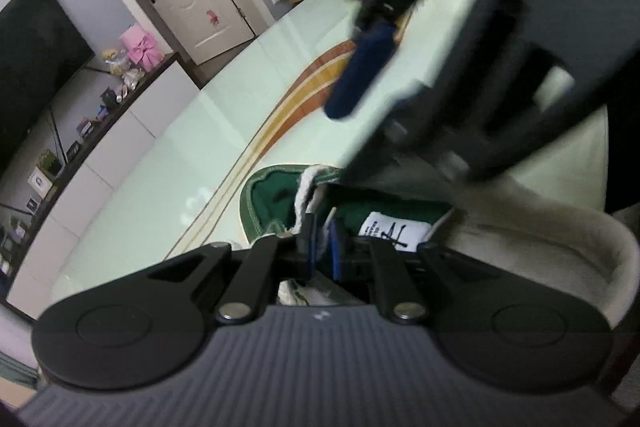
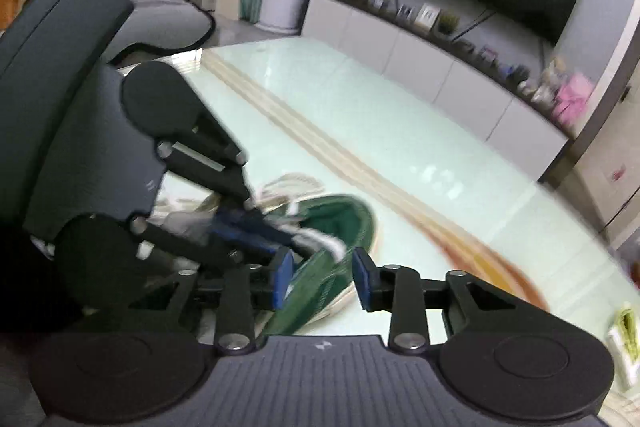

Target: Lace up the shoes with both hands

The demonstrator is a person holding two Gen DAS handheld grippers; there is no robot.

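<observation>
Left gripper reaching into shoe, blue fingers almost together, pinching near white lace; cannot tell whether clamping it. Right gripper hovering over same green shoe, fingers standing apart, gripping nothing. Shoe lying on pale glass counter, laces trailing loose across tongue.

I see a pale green glass worktop with tan stripes; a green shoe lies on it at six o'clock.
</observation>
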